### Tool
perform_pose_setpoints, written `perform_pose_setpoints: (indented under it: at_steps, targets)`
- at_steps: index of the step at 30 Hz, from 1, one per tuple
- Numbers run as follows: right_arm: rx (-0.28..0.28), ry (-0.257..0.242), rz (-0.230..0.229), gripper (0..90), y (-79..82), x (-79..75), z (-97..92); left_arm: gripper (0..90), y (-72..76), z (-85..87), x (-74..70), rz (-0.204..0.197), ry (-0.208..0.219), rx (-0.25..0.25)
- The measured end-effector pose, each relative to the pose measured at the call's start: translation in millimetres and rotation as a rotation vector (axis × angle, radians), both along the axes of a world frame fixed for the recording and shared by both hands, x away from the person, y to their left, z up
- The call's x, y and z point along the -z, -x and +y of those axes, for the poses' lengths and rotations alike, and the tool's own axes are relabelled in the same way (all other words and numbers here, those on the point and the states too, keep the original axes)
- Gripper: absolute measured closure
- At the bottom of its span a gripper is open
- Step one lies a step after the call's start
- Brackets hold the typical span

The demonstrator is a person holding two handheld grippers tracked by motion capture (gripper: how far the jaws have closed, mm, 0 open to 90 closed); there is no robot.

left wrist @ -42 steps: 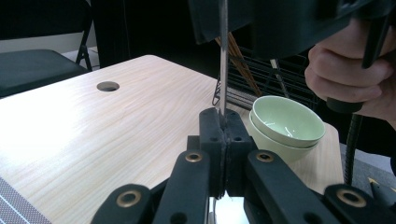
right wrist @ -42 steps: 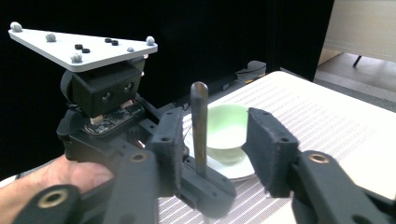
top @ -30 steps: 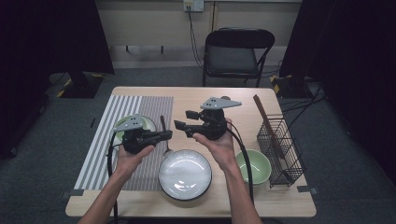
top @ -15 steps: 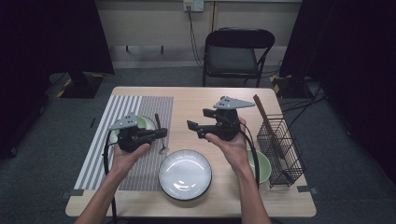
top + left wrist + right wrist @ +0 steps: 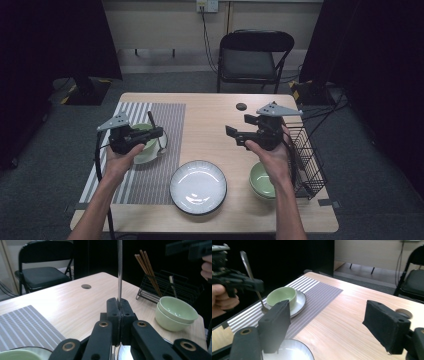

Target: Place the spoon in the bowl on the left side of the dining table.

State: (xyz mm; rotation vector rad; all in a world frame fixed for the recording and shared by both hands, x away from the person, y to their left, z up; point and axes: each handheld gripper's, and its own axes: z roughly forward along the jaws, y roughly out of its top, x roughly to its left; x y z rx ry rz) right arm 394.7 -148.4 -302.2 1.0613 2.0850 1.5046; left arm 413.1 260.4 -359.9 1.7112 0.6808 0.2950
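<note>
My left gripper (image 5: 159,133) is shut on a thin metal utensil (image 5: 154,126) and holds it upright over a green bowl (image 5: 145,144) on a white saucer (image 5: 161,148). In the left gripper view the utensil's handle (image 5: 119,275) rises from the closed jaws of the left gripper (image 5: 119,302). My right gripper (image 5: 231,133) hovers over the table's middle right. Its jaws have just been opening and stand wide with nothing between them, as the right gripper view (image 5: 332,322) shows. That view also has the left gripper (image 5: 239,281), the utensil (image 5: 249,267) and the green bowl (image 5: 282,296).
A white plate (image 5: 198,187) lies at the front centre. Two stacked green bowls (image 5: 261,181) sit beside a black wire rack (image 5: 306,155) holding chopsticks (image 5: 147,270). A striped mat (image 5: 165,120) covers the left side. A chair (image 5: 250,55) stands beyond the table.
The two hands have drawn apart from the table's middle. The left went left with the utensil. The right went right and its jaws opened.
</note>
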Motion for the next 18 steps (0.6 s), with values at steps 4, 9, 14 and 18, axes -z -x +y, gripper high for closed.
perform_pose_setpoints:
  at_steps: [4, 9, 14, 18]
  targets:
    - [0.030, 0.014, 0.003, 19.9, 4.9, 5.6, -13.5, 89.3, 0.0, 9.7, -7.4, -0.022, -0.009, -0.020]
    - [0.071, 0.024, 0.017, 19.4, 11.3, 13.9, -32.5, 89.4, -5.5, 23.3, -13.3, -0.026, -0.016, -0.055]
    - [0.110, 0.015, 0.020, 20.4, 15.9, 16.1, -52.5, 89.4, -10.9, 30.3, -11.9, -0.030, -0.023, -0.082]
    - [0.138, 0.043, 0.019, 20.2, 20.6, 15.9, -63.8, 89.4, -16.7, 36.2, -8.6, -0.026, -0.037, -0.098]
